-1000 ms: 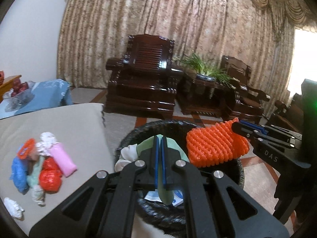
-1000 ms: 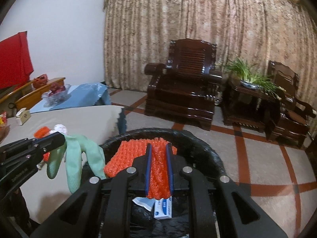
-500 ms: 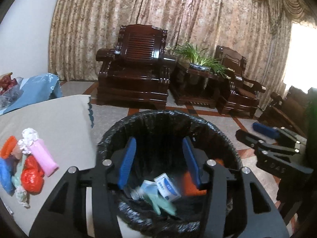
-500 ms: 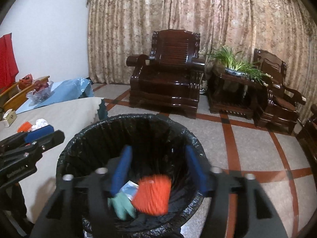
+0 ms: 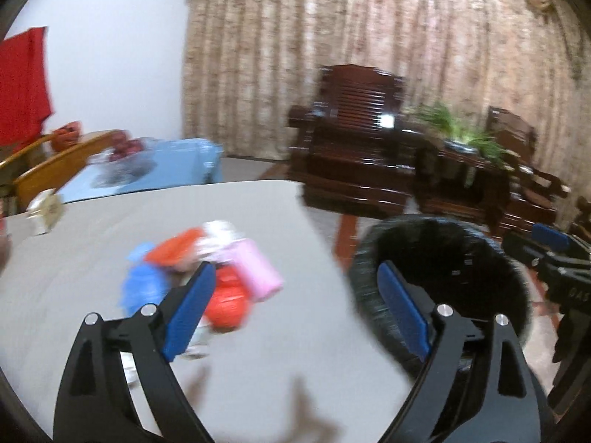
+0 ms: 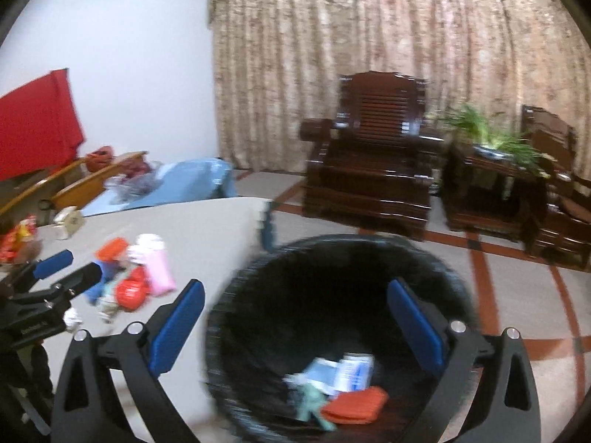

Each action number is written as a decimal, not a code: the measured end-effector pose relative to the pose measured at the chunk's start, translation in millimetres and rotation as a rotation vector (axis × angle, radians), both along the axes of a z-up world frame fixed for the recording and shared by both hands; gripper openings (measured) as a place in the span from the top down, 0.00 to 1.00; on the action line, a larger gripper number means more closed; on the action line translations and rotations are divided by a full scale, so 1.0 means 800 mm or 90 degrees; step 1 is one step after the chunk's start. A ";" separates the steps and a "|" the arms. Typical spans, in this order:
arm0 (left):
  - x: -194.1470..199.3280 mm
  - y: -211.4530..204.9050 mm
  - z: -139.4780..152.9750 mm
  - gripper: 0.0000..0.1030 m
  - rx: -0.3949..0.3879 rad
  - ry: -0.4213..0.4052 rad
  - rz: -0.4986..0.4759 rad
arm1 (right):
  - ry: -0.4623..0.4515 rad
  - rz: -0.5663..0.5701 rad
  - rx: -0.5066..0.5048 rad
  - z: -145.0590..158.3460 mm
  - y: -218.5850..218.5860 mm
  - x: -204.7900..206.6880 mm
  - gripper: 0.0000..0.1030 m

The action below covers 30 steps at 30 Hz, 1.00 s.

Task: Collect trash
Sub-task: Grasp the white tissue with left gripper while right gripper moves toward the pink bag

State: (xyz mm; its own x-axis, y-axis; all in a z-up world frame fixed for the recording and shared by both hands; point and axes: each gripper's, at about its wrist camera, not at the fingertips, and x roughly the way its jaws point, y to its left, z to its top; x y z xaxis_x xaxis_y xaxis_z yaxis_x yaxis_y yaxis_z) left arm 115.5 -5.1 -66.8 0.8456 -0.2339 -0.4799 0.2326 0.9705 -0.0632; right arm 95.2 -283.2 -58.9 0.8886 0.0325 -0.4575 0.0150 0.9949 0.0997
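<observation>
While both grippers hang wide and empty, jaws just opened, bin (image 6: 340,332) holds dropped bits: orange mesh (image 6: 356,404), green glove (image 6: 312,398), box (image 6: 354,369). Left gripper (image 5: 295,317) faces pile (image 5: 207,277) on table (image 5: 277,350) beside bin; right gripper (image 6: 295,332) over bin. Approx. five left, blurry. Task partly done.

Both grippers were wide open with nothing between the pads. The left gripper (image 5: 295,302) had just been spreading its jaws and pointed slightly downward, blue pads far apart. Same deal with the right gripper (image 6: 293,317): jaws had just been opening, empty, angled down a bit. Left one sat off to the right one's left side.
</observation>
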 end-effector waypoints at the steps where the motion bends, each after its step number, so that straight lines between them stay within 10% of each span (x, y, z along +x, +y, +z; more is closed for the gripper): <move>1: -0.003 0.021 0.000 0.16 0.005 0.001 0.023 | -0.002 0.017 0.006 -0.001 0.015 0.004 0.06; 14: -0.014 0.174 -0.033 0.16 0.027 0.052 0.203 | -0.018 0.179 0.002 -0.016 0.164 0.034 0.06; 30: 0.016 0.208 -0.111 0.17 0.028 0.151 0.235 | 0.031 0.210 -0.022 -0.050 0.209 0.055 0.06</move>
State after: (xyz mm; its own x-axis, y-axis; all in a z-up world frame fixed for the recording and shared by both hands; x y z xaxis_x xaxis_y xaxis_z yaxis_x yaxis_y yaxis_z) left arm 128.0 161.1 -155.9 0.7339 0.0873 -0.6736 -0.1456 0.9889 -0.0305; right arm 139.2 -115.9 -98.8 0.8097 0.2989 -0.5050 -0.3051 0.9495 0.0729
